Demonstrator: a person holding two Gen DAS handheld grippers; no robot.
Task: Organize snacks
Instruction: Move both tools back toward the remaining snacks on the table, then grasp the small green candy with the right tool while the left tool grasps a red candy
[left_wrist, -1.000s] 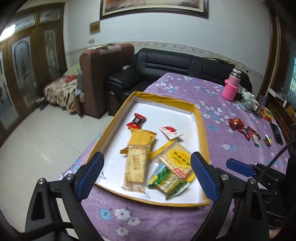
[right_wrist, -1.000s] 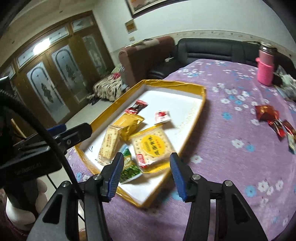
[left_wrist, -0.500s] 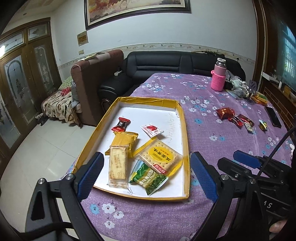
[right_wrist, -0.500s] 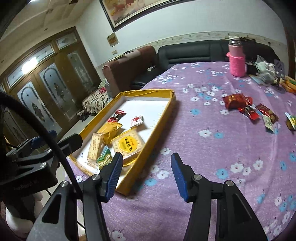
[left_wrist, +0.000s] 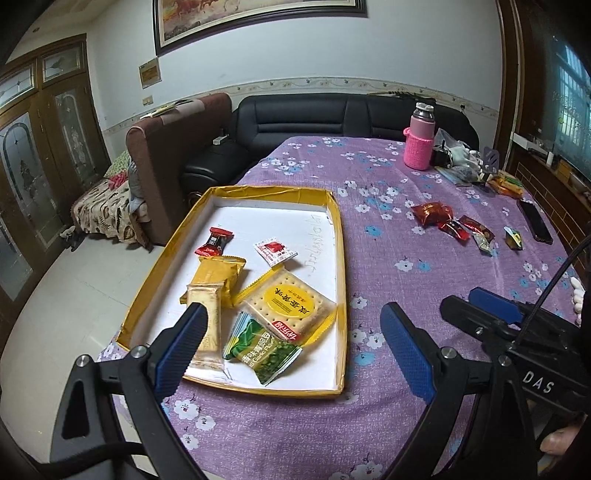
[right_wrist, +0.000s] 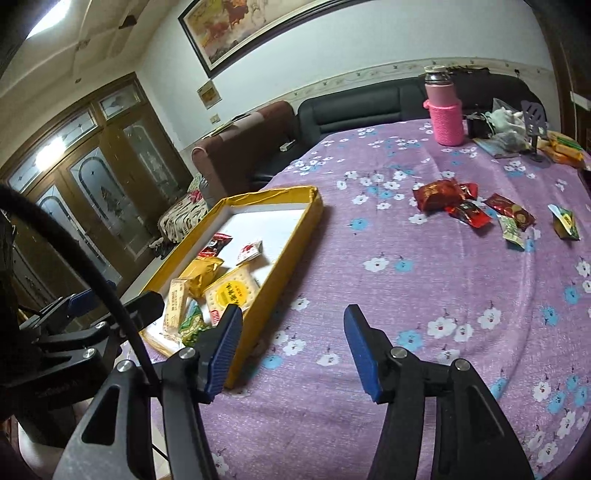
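Both the left gripper and right gripper gape wide, empty. Loose red foil snack packets lie across the purple floral bench, well apart from the shallow yellow-rimmed cardboard tray — slippery wrappers could squirt free, or overlapping packets lift together.

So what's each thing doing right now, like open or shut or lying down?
Left hand-held gripper: open, holding nothing.
Right hand-held gripper: open, holding nothing.
Tray: uncovered, six snacks inside.
Cracker pack: sealed, lying flat in the tray.
Green pack: sealed, partly under the cracker pack.
Pink bottle: upright, capped.
Red snacks: loose on the tablecloth.
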